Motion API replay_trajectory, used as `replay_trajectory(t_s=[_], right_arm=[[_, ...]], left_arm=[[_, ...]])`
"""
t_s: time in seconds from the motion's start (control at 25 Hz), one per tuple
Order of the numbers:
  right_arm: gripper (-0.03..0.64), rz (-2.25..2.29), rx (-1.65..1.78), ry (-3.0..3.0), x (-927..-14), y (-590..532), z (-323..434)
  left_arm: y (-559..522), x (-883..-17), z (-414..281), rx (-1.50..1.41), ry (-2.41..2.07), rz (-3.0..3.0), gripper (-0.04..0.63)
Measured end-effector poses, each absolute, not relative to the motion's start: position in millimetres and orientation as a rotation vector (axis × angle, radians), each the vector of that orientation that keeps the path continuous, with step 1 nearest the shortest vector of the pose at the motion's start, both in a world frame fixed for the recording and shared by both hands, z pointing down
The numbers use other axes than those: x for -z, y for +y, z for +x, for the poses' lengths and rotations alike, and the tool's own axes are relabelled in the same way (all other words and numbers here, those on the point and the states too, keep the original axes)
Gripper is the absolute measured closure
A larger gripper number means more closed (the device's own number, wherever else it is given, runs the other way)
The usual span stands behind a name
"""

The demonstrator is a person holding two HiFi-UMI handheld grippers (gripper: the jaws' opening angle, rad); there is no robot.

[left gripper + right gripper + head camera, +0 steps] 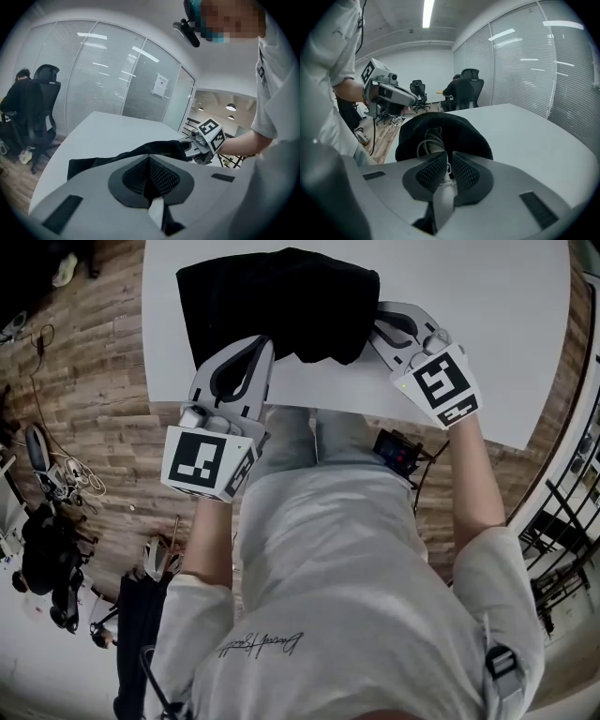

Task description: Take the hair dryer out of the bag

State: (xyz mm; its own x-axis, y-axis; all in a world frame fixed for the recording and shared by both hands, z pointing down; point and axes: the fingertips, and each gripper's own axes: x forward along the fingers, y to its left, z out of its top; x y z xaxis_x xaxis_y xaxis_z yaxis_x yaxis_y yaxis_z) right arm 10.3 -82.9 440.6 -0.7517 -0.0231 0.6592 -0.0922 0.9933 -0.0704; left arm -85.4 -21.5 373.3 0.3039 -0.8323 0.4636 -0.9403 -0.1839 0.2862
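Observation:
A black fabric bag (pixel 281 296) lies on the white table (pixel 487 315), its mouth towards me. My left gripper (pixel 262 343) is shut on the bag's near left edge; in the left gripper view black cloth (pixel 122 157) runs out from between the closed pads. My right gripper (pixel 380 320) is at the bag's right rim. Its jaws stand a narrow slit apart in the right gripper view (pixel 447 161), right at the open mouth (pixel 459 133). A pale cord (pixel 427 140) coils inside the bag and shows through the slit. The hair dryer's body is hidden.
The table's near edge runs just under both grippers, my body close behind it. Wooden floor with cables and gear (pixel 56 474) lies to the left. An office chair (pixel 42 108) and a seated person (pixel 457 91) are beyond the table's far end.

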Motion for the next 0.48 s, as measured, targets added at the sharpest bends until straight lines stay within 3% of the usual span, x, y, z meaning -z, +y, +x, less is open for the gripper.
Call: replay_trajectory(t_s=[0.48], right_arm=[[0.417, -0.211, 0.062, -2.366, -449, -60, -20]], left_arm=[[-14, -376, -90, -0.278, -1.573, 2.048, 0.583]])
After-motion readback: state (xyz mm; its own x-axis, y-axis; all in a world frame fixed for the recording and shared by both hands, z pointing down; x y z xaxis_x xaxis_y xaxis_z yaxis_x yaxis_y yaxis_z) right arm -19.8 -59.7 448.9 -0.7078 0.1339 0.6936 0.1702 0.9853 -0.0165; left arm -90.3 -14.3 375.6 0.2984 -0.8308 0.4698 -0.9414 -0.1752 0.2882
